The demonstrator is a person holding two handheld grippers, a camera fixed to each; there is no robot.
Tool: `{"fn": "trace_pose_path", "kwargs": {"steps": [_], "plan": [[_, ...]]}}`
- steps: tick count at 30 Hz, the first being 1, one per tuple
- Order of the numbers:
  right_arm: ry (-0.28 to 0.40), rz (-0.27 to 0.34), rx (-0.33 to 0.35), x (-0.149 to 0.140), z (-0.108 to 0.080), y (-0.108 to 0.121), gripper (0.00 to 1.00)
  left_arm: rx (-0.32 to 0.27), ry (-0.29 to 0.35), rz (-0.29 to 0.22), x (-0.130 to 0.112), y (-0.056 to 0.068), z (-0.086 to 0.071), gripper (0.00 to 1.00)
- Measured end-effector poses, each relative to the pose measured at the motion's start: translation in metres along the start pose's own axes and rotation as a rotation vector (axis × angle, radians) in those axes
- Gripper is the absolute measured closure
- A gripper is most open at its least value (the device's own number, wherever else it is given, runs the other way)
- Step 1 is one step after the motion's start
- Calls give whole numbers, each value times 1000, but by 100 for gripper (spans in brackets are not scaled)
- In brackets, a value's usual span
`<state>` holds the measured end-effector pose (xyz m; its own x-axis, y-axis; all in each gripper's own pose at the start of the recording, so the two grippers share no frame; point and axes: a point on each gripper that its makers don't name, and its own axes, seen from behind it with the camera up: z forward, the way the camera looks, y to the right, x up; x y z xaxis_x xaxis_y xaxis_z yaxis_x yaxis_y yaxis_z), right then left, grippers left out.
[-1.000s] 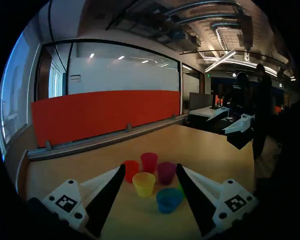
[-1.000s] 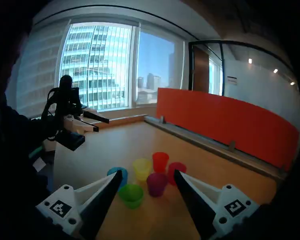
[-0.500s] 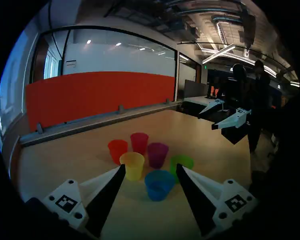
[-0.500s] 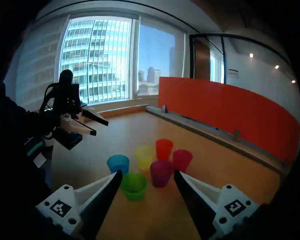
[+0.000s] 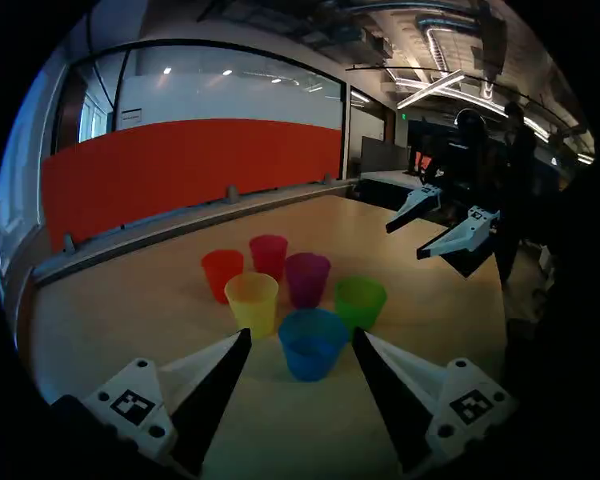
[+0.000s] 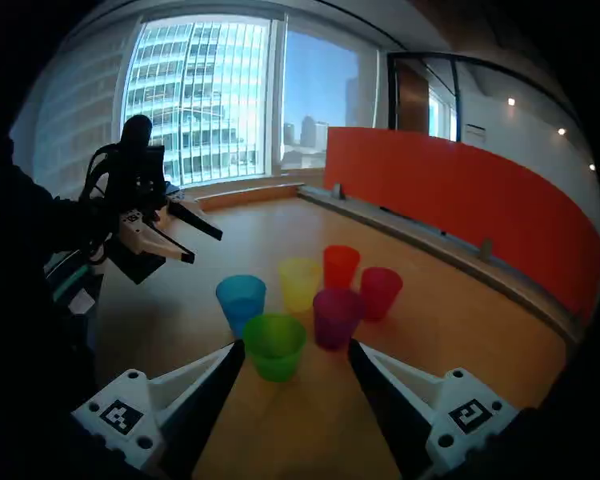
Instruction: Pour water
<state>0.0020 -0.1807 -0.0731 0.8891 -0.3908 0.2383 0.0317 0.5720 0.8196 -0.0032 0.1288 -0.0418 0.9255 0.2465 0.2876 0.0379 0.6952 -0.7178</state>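
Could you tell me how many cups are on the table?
6, clustered. In the right gripper view: green cup nearest, blue cup left, purple cup right; yellow cup, orange cup, pink cup behind. None seems hidden.

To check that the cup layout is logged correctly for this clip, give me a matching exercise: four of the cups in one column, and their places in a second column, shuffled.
Things
1. blue cup
2. green cup
3. yellow cup
4. purple cup

Places
A. between the green cup and the pink cup
B. between the blue cup and the orange cup
C. nearest the tips of the left hand-held gripper
D. nearest the tips of the right hand-held gripper

Pairs: 1-C, 2-D, 3-B, 4-A.
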Motion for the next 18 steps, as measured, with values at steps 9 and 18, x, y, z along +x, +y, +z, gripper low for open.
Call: {"fn": "trace_pose_path", "kwargs": {"steps": [9, 18], "plan": [[-43, -16, 21, -16, 13, -6, 0, -24, -52, 32, -17, 5, 8, 6], [-74, -23, 53, -27, 34, -14, 0, -53, -130, 64, -39, 6, 20, 6]]}}
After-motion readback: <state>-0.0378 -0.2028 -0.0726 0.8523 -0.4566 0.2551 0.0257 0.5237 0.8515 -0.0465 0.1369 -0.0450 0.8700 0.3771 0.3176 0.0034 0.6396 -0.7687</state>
